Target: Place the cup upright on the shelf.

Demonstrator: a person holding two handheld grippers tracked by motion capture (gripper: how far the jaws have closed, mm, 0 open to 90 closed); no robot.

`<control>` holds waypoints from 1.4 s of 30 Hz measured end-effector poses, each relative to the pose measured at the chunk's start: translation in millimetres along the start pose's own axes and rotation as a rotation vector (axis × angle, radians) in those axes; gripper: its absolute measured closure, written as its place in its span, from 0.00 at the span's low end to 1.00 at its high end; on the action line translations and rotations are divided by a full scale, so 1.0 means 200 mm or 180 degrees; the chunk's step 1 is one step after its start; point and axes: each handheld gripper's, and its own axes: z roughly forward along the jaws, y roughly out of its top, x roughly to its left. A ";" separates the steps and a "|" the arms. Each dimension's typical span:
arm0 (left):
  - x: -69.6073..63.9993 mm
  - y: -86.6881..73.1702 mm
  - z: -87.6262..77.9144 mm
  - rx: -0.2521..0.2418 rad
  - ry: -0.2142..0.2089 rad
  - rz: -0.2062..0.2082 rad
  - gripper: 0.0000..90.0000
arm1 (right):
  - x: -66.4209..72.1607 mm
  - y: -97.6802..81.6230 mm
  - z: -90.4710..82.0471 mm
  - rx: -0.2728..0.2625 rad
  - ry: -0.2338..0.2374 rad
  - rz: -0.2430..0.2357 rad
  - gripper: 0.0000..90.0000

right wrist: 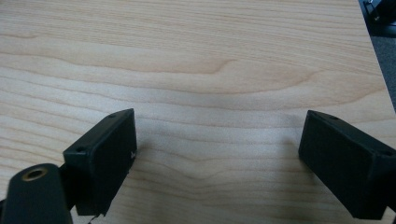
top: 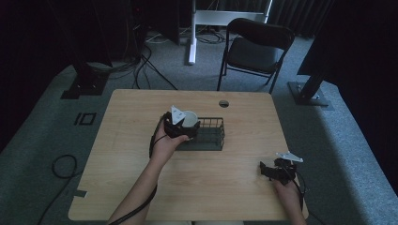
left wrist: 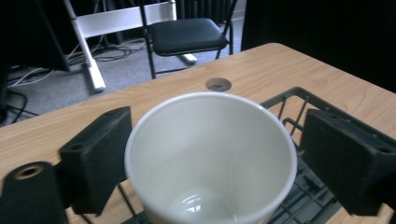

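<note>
A white paper cup (left wrist: 210,158), empty and upright, sits at the left end of a black wire basket (top: 210,134) in the middle of the table. My left gripper (top: 185,125) is at that end of the basket. In the left gripper view the left gripper (left wrist: 215,140) stands open, one jaw on each side of the cup (top: 189,118), with a thin gap at the right jaw. I cannot tell whether the cup rests on the basket floor (left wrist: 303,196). My right gripper (top: 264,169) is low over the table's front right, and in its own view the right gripper (right wrist: 217,140) is open over bare wood.
The wooden table (top: 141,187) has a round cable hole (top: 224,103) near its far edge. A black folding chair (top: 256,49) and a white stand (top: 193,33) are on the carpet beyond. Cables lie on the floor at the left.
</note>
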 end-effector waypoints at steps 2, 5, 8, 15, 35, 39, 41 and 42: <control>0.01 0.00 -0.01 -0.0015 -0.0003 0.0012 0.12 | 0.00 0.00 0.00 0.0000 0.0001 0.0000 0.12; 0.01 0.02 -0.04 -0.0059 -0.0006 -0.0005 0.12 | 0.00 0.00 0.00 0.0000 0.0000 0.0001 0.12; 0.02 0.03 -0.06 -0.0098 0.0005 -0.0005 0.12 | 0.00 0.00 0.00 0.0000 0.0000 0.0000 0.12; 0.03 0.03 -0.13 -0.0204 -0.0019 -0.0039 0.12 | 0.00 0.00 0.00 0.0001 0.0001 0.0002 0.12; 0.07 -0.07 -0.31 -0.0242 -0.0147 -0.0073 0.13 | 0.00 0.00 0.00 0.0000 0.0000 0.0002 0.12; 0.09 -0.08 -0.35 -0.0255 -0.0125 -0.0079 0.13 | 0.00 0.00 0.00 -0.0003 -0.0001 -0.0001 0.12; 0.10 -0.10 -0.36 -0.0230 -0.0131 -0.0077 0.13 | 0.00 0.00 0.00 -0.0002 -0.0001 -0.0001 0.12; 0.10 -0.11 -0.37 -0.0228 -0.0129 -0.0069 0.13 | 0.00 0.00 0.00 -0.0001 -0.0001 0.0002 0.12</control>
